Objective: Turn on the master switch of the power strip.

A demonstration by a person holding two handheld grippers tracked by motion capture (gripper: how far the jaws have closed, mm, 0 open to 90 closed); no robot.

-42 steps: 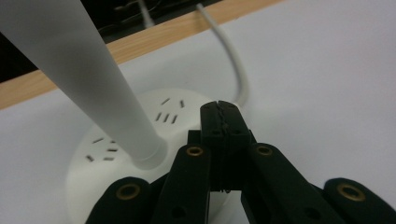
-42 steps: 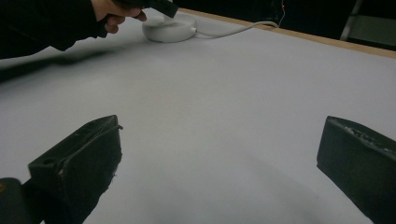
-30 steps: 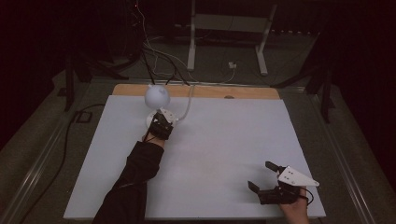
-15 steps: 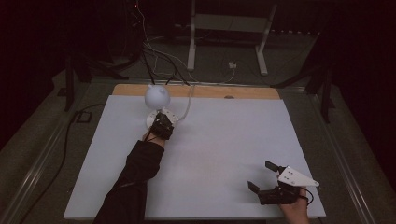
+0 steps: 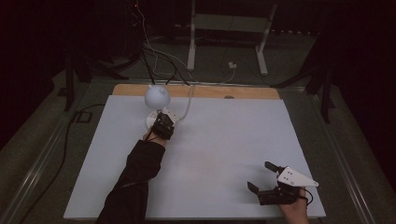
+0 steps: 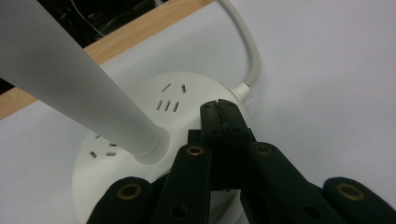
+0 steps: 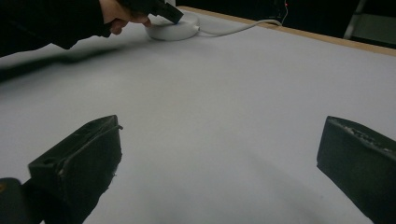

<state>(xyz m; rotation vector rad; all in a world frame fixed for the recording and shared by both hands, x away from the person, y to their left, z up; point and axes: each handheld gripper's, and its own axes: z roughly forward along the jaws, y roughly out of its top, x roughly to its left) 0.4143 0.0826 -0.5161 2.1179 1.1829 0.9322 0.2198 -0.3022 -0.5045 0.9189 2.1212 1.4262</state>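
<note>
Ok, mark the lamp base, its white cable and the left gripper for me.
lamp base (image 6: 140, 100): left gripper view, on its top face by the socket slots.
white cable (image 6: 250, 46): left gripper view, on the bend before the base.
left gripper (image 6: 223, 116): left gripper view, at the closed tips over the base.

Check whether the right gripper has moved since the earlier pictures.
No. The right gripper sits at the same spot near the white table's front right corner.

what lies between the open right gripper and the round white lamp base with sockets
Nothing: bare white tabletop runs from the right gripper to the lamp base, as the high view and right gripper view show.
</note>
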